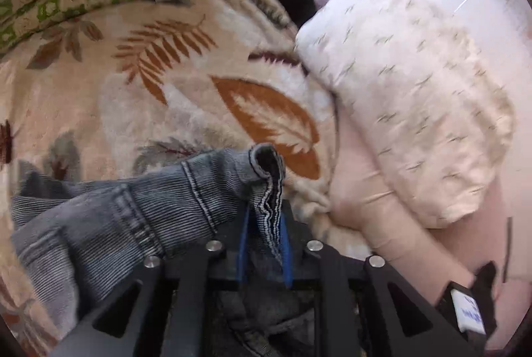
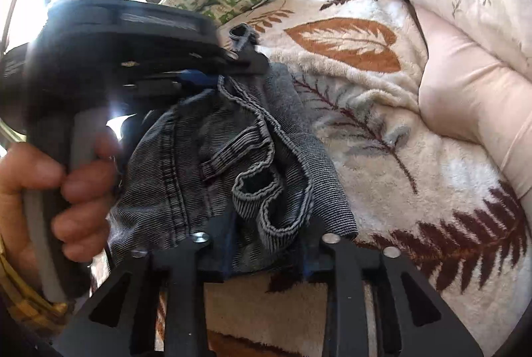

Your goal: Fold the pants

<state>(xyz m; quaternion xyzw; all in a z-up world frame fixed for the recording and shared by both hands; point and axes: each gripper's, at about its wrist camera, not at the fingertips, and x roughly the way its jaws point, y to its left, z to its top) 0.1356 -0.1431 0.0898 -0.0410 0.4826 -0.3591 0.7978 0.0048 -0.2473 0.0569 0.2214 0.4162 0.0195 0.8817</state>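
Pants: grey denim, bunched on the leaf-print blanket of a bed, stretching leftward from the left tool.
Left tool: blue pads apart, waistband fold draped loosely between them.
Right tool: jaws apart, hem ruffle lying between, unpinched.
Nearer hand: both at the cloth; left hand grips its handle beside it.
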